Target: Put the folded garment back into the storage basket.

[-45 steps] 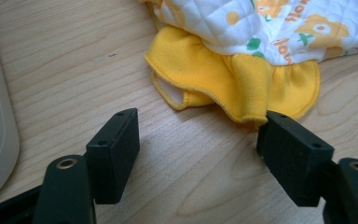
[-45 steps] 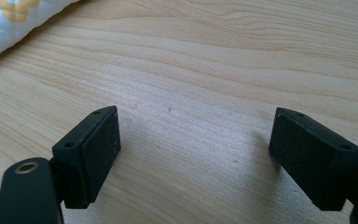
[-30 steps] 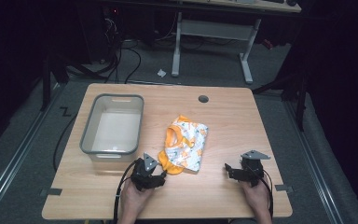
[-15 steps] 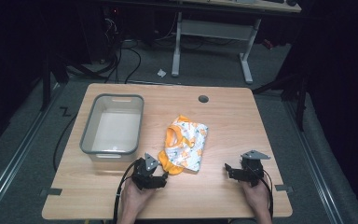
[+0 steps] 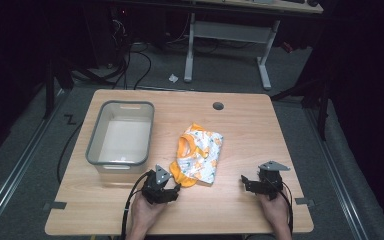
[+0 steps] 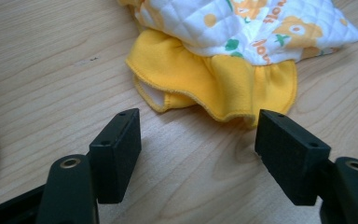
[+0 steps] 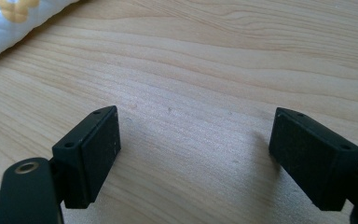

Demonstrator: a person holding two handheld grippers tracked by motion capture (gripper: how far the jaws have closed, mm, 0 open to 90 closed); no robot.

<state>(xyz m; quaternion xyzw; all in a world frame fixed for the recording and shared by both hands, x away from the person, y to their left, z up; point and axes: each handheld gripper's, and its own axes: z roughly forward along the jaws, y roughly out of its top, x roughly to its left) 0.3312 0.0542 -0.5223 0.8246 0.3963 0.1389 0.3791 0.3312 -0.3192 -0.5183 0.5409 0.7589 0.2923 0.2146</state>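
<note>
In the left gripper view, the left gripper [image 6: 198, 154] stood with its jaws wide apart and nothing between them, low over the wooden table [image 6: 51, 60]. Just beyond the jaws, in the upper middle of the frame, lay a quilted garment [image 6: 242, 28], white with orange flowers, its yellow ruffled edge [image 6: 214, 84] nearest the jaws but not touched by them.

In the right gripper view, the right gripper [image 7: 193, 154] was likewise spread wide and empty over bare wood, with a corner of the garment at the upper left.

In the high view, the garment lay at the centre of the table, and a grey plastic bin [image 5: 96, 142] sat left of it.
</note>
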